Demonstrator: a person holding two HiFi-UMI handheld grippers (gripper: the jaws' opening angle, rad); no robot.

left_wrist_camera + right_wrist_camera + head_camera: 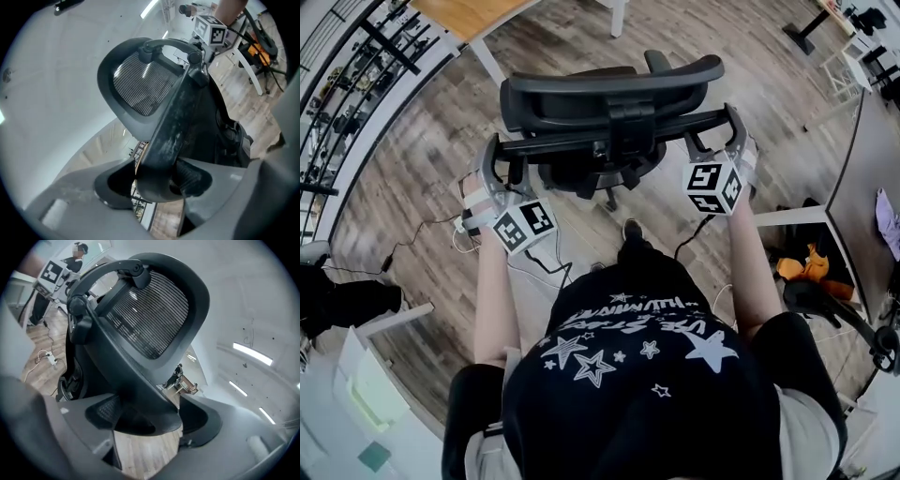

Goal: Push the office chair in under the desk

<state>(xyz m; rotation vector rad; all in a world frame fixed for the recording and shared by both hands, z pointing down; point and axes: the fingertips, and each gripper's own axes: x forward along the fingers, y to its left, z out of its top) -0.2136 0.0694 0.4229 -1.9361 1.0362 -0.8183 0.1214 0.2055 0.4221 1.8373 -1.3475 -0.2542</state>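
Left gripper (494, 159) fingers (194, 180) spread wide, clamped on the left end of the office chair (609, 112) backrest frame (173, 122). Right gripper (729, 127) fingers (105, 413) also wide, clamped on the frame's right end. The chair stands on the wood floor (422, 169), back to the person, short of the tabletop (469, 14) near its corner leg (487, 61). Risks: an uneven push swivels the seat into that leg, the cable (422, 225) snags the casters, or the fingers slip off the curved frame.
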